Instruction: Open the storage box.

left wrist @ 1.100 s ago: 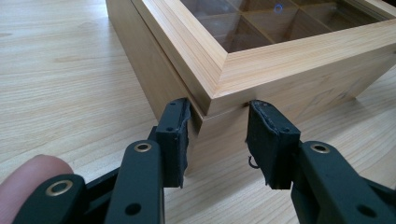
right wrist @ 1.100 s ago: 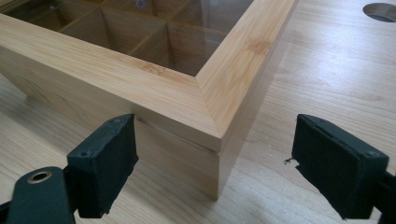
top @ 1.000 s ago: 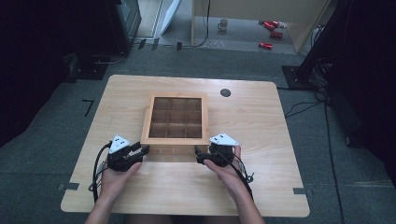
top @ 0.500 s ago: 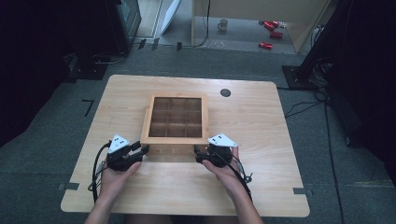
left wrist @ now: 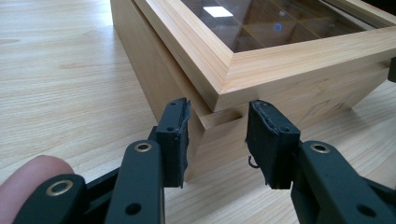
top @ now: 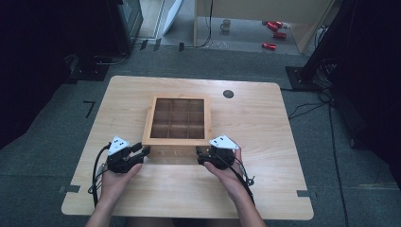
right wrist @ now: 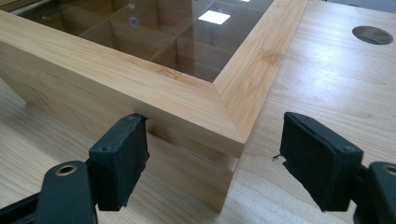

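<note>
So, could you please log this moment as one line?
left gripper: shut on wooden box, near-left corner | right gripper: open, jaws just been closing, astride near-right corner

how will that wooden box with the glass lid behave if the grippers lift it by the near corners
The wooden box looks rigid, so it should not flex. Its glass lid is probably fragile and adds weight. Low and wide, it seems unlikely to tip, but smooth wood might slip between pads.

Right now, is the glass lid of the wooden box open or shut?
Shut. The lid lies flat on the box body, its frame meeting the body along both visible sides, with no raised edge.
</note>
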A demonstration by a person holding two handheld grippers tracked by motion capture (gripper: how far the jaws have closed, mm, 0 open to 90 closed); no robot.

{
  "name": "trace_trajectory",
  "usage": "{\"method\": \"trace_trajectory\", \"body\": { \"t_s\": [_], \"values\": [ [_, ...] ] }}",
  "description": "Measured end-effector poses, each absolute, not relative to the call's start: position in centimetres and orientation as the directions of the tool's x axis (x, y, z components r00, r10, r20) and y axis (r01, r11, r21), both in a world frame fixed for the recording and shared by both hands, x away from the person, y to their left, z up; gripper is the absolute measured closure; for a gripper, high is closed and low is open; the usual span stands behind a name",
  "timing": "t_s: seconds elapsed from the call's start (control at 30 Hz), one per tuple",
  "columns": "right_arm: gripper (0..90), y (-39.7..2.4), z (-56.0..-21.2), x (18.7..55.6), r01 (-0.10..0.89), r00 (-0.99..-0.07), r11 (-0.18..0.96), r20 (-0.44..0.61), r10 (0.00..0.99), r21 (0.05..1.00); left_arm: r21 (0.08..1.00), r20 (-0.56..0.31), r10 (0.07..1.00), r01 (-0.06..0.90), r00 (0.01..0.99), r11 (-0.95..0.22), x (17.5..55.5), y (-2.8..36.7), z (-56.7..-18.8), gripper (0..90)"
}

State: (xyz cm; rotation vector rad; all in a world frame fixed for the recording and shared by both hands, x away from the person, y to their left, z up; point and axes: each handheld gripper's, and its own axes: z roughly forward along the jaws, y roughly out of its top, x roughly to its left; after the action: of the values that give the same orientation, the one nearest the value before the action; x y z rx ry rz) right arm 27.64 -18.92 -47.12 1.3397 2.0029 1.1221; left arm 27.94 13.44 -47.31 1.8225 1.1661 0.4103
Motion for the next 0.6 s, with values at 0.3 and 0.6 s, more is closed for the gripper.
{"method": "trace_trajectory", "body": {
  "t_s": [0.3, 0.6],
  "values": [
    [23.6, -18.6, -46.4, 27.8, 0.503, -0.408, 0.173, 0.056, 0.911, 0.847, 0.821, -0.152, 0.859, 0.546, 0.489, -0.165, 27.2, 14.0, -47.5, 54.7],
    [23.5, -18.6, -45.2, 27.9, 0.483, -0.411, 0.174, 0.047, 0.91, 0.858, 0.794, -0.14, 0.885, 0.585, 0.445, -0.168, 26.4, 16.5, -49.2, 49.1]
  ]
}}
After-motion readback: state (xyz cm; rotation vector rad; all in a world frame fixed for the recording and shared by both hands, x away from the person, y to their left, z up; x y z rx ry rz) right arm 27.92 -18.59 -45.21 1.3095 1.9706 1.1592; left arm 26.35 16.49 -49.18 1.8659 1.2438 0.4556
